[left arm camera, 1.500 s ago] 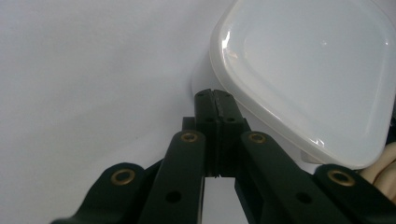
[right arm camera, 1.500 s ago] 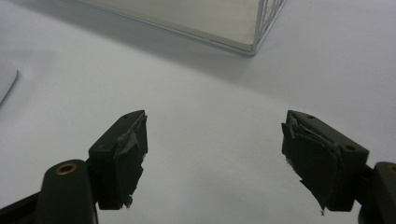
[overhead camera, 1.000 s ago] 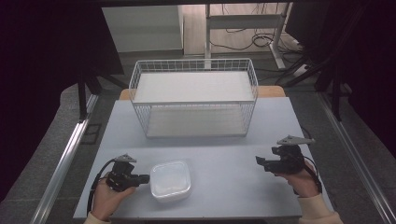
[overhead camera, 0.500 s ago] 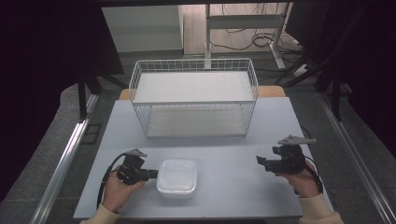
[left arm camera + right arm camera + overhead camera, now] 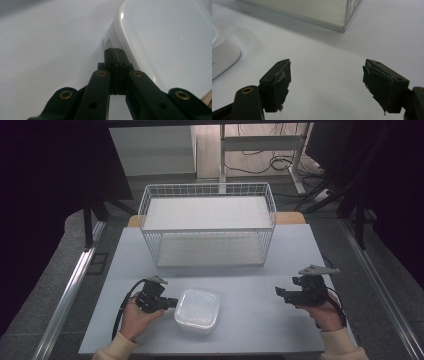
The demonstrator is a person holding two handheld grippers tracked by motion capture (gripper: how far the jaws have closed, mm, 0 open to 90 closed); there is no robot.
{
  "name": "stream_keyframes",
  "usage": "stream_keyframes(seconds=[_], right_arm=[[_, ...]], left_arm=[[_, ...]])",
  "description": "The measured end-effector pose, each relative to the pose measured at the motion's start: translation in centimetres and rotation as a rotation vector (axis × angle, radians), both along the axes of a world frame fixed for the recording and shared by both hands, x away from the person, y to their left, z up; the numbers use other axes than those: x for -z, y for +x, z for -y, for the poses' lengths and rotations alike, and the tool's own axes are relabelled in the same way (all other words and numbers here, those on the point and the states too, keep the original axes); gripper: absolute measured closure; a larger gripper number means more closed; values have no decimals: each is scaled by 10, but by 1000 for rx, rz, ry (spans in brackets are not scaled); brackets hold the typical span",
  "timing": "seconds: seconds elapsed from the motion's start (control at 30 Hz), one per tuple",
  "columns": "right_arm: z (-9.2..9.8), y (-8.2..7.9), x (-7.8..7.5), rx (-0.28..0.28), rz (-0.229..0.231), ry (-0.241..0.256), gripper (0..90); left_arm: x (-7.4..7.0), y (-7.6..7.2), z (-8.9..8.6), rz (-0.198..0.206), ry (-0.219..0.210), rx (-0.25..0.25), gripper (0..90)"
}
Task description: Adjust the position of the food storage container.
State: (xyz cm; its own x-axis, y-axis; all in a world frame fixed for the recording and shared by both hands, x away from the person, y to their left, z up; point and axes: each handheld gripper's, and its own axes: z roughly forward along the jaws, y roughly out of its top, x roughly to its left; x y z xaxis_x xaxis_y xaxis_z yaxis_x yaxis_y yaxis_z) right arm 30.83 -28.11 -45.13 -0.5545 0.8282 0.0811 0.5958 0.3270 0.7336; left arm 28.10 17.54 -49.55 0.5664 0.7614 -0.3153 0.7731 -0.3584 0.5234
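On table (image 5: 250, 285), one container (image 5: 198, 310), one rack (image 5: 207, 230)

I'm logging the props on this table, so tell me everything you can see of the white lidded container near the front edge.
The container is a low, rounded-square tub of white, slightly translucent plastic, with a smooth glossy lid closed on top and a small printed label on its side wall. It sits flat on the grey table, in front of the wire basket. The left tongs, jaws pressed shut, meet its side just under the lid rim. The right tongs stand open, well clear of it.
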Motion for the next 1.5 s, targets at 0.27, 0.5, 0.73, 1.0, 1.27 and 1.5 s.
stream_keyframes(seconds=[0.27,0.5,0.73,1.0,1.27,1.5], right_arm=[[1,0,1,0,-2,-2,221],[2,0,1,4,-4,0,221],[2,0,0,7,0,-2,221],[-1,0,1,-1,-2,-6,221],[0,-1,0,4,0,-6,221],[2,0,1,7,0,-7,221]], left_arm=[[-1,8,12,10,5,17,899],[-7,-3,-1,29,11,3,899],[-7,-30,-19,34,12,-18,899],[0,-56,-18,23,4,3,899],[7,-58,3,3,10,67,899],[5,-53,12,7,19,80,899]])
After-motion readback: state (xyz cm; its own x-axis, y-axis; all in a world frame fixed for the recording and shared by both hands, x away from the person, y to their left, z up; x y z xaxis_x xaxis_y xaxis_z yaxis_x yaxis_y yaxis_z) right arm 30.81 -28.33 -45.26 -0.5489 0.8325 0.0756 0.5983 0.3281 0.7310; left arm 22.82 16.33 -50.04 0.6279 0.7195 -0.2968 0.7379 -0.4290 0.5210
